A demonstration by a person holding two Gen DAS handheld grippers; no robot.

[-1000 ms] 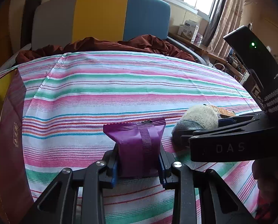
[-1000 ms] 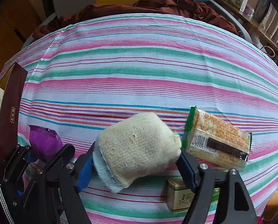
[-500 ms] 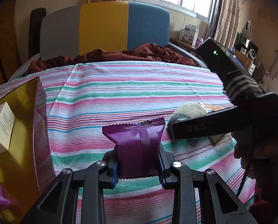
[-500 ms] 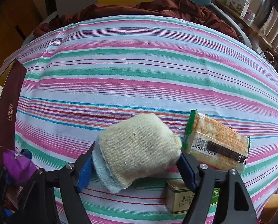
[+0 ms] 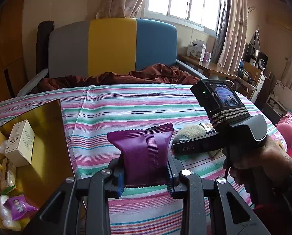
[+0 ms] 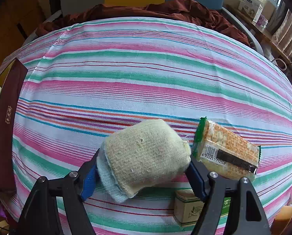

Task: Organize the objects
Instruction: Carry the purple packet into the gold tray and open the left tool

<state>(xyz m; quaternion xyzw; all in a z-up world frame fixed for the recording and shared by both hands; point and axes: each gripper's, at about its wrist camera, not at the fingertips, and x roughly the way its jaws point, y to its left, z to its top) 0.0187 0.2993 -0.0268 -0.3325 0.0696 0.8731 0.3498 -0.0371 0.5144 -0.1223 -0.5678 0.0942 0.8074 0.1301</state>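
1. Right, both hands are loaded: the left claw is clamped on a crinkled purple foil snack packet, pinched low across its body so the sealed top edge stands upright and clear of the striped bedsheet.
2. Left of it sits an open gold-lined cardboard box with a maroon outer wall, already holding a small white carton and another little purple sachet. Looks like the collecting point, I'd say, and the packet is raised near its rim for that reason.
3. Over on the other side, the right claw is set fairly wide, its blue-padded jaws squeezing a chunky folded beige knitted cloth with a pale blue layer. The bundle bulges between the pads, held across its width so it won't unfold.
4. Waiting on the bed: a clear-wrapped cracker pack with a green end just beside the cloth, and a small beige-and-green box beneath the right finger.
5. Next call, in my judgement: carry the packet leftward over the box before letting go.
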